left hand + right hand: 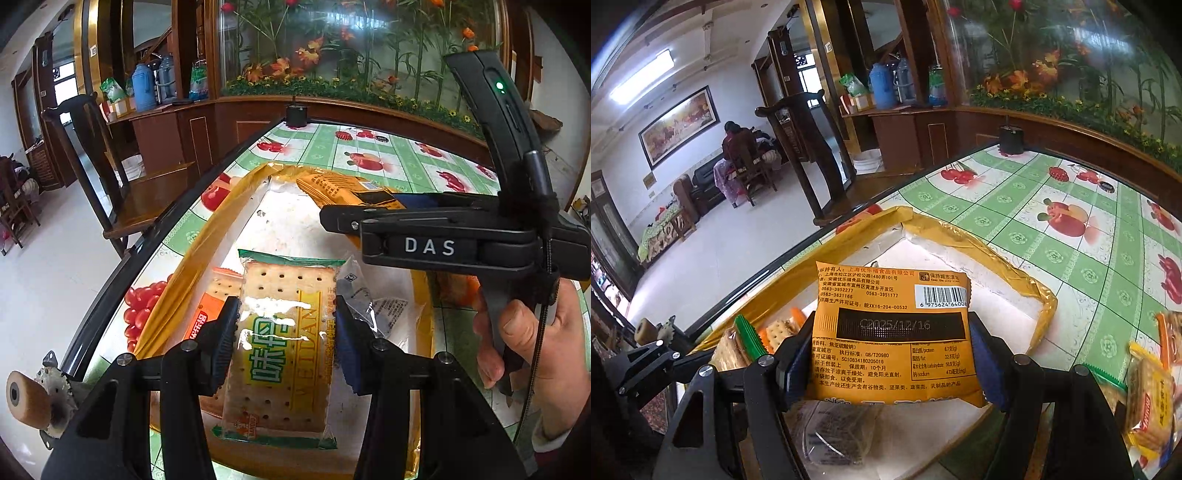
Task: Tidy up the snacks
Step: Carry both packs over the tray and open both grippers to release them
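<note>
My left gripper is shut on a green-edged cracker packet and holds it over the white tray with a yellow taped rim. An orange-edged cracker packet and a clear wrapped snack lie in the tray beneath. My right gripper is shut on an orange snack packet, label side up, above the same tray. The right gripper also shows in the left wrist view, with the orange packet over the tray's far part.
The table has a green-and-white fruit-print cloth. More cracker packets lie on it to the right of the tray. A small black pot stands at the far edge. A wooden chair stands left of the table.
</note>
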`<state>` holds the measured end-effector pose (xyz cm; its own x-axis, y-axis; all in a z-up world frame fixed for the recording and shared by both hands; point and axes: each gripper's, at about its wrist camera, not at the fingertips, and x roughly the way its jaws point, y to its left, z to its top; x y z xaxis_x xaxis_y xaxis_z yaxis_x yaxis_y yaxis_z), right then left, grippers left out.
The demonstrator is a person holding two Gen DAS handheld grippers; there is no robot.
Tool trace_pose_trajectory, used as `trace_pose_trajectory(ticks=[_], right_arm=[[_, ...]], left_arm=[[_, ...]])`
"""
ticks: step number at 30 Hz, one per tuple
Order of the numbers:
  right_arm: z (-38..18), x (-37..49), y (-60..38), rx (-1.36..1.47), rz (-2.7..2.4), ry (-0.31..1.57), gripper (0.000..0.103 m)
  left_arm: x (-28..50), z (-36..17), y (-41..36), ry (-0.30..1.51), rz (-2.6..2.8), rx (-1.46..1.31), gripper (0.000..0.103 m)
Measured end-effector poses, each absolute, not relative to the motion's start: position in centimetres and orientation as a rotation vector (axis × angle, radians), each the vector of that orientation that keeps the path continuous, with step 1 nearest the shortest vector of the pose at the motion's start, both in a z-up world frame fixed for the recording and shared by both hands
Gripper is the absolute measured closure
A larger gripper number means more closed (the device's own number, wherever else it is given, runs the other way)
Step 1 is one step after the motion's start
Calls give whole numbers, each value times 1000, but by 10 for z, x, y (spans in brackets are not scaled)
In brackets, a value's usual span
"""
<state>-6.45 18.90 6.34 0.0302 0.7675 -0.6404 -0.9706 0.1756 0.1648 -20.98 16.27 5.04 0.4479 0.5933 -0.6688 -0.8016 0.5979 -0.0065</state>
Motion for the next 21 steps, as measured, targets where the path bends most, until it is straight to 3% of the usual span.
trace_pose_trajectory(ticks=[19, 21], right_arm=[[54, -67, 200, -407, 1361, 694, 25], [54, -70, 199, -420, 1352, 683, 24]], left_arm=[[-203, 43, 160, 728, 896, -352, 55], [-204, 43, 159, 736, 921, -341, 48]])
